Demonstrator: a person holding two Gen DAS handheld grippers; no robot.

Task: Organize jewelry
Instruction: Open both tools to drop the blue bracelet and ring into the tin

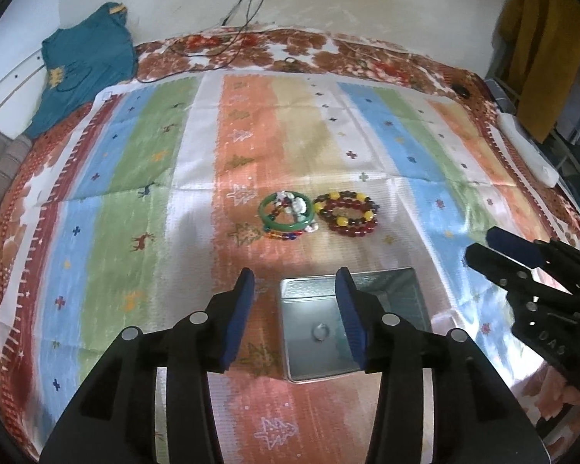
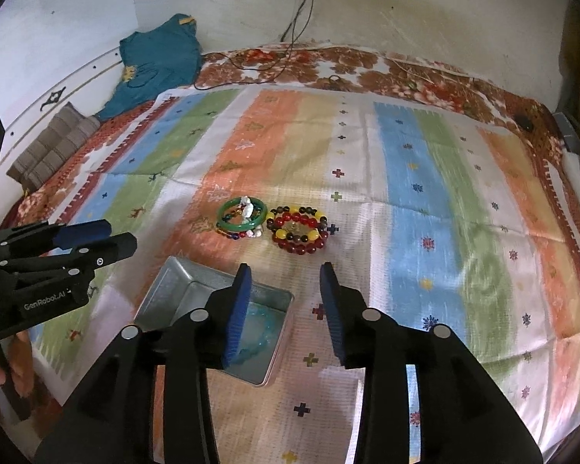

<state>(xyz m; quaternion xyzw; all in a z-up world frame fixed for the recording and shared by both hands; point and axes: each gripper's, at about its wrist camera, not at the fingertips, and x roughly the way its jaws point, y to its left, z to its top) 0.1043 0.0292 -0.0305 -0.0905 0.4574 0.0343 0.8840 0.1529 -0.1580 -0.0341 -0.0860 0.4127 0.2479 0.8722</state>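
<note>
Your left gripper (image 1: 295,317) and right gripper (image 2: 286,311) gape empty; only right view shows tin's (image 2: 162,290) turquoise bangle (image 2: 261,332).

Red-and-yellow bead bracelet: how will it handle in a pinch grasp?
The red-and-yellow bead bracelet lies coiled in loops, so probably strung and floppy: expect it to sag and uncoil when lifted. Its round glossy beads may slip off flat pads. Lying flat on the striped cloth, it seems unlikely to roll.

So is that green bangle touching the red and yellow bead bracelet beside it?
Cannot tell. In both wrist views the green bangle and the bead bracelet lie edge to edge on the striped cloth, with neither contact nor gap plain.
</note>
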